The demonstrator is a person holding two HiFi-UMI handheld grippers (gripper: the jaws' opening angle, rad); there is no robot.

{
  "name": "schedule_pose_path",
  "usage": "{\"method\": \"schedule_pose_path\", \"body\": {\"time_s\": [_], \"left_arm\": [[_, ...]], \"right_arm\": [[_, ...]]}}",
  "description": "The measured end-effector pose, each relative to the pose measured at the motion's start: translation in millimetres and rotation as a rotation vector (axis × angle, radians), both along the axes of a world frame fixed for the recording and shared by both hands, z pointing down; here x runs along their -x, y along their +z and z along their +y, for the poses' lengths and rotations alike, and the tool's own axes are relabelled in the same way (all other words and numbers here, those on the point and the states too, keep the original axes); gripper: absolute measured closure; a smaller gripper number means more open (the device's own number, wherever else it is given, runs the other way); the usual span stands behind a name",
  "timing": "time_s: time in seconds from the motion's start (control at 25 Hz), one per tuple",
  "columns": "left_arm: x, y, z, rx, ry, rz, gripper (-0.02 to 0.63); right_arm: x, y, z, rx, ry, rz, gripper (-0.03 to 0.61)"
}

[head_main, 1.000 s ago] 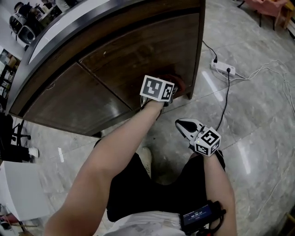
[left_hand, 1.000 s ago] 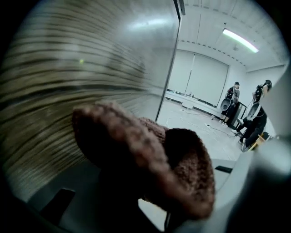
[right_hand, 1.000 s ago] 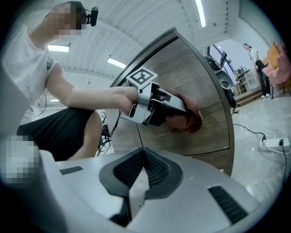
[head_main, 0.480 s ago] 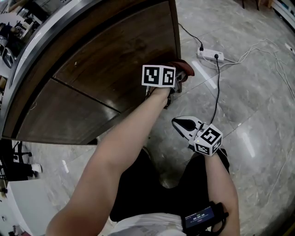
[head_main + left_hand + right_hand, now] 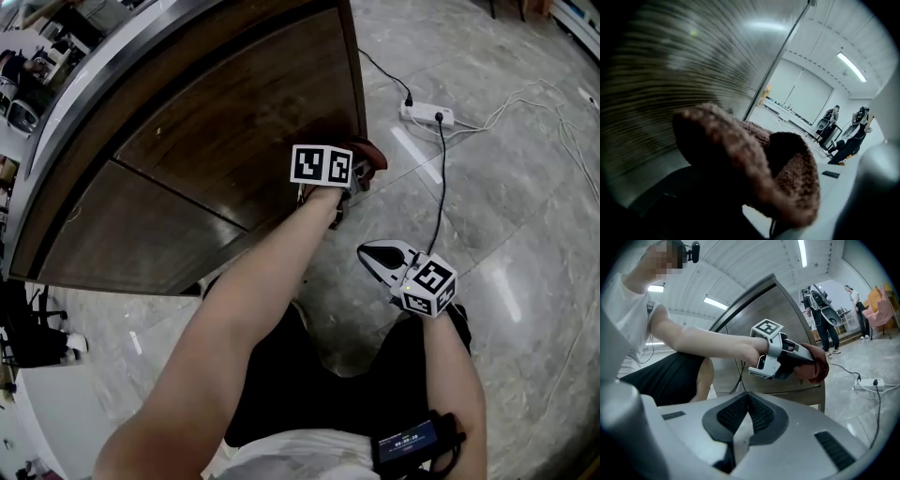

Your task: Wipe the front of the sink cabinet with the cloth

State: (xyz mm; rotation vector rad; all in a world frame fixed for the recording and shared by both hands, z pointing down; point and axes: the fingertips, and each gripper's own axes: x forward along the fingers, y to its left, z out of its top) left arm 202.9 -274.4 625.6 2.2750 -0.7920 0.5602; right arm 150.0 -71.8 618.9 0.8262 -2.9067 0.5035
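My left gripper (image 5: 361, 169) is shut on a reddish-brown knitted cloth (image 5: 367, 155) and presses it against the lower right part of the dark wooden cabinet front (image 5: 216, 131). In the left gripper view the cloth (image 5: 754, 164) fills the middle, with the streaked cabinet front (image 5: 670, 79) close on the left. The right gripper view shows the left gripper (image 5: 813, 364) with the cloth (image 5: 816, 365) at the cabinet's right edge. My right gripper (image 5: 373, 256) hangs lower, over the floor, with its jaws together and nothing between them (image 5: 740, 425).
A white power strip (image 5: 427, 114) with black and white cables lies on the grey tiled floor (image 5: 506, 197) right of the cabinet. Office chairs (image 5: 19, 56) stand behind the counter top. Two people (image 5: 825, 319) stand in the background beside a pink chair (image 5: 876, 310).
The left gripper with the cloth has slid from the cabinet's bottom right corner up along its right edge. The right gripper has stayed almost still.
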Motion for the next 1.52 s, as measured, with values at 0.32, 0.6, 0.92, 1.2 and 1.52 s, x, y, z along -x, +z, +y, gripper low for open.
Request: {"method": "schedule_pose_path", "body": {"time_s": [0.32,0.6,0.92,1.2,1.52], "left_arm": [[51,7,20,0.003,-0.019,-0.128,0.491],[123,7,35,0.022,-0.083,-0.206,0.491],[207,13,64,0.074,-0.143,-0.255,0.491],[279,29,89,0.153,-0.201,-0.344,0.491],[322,49,102,0.157,-0.267,-0.43,0.491]], "right_arm": [[21,14,-9,0.031,-0.054,-0.013,0.566],[67,30,-11,0.061,-0.174,-0.021,0.566],[116,43,-18,0.11,-0.259,-0.062,0.566],[161,38,-7,0.108,-0.378,-0.101,0.566],[169,40,-3,0.119,-0.405,-0.102,0.566]]}}
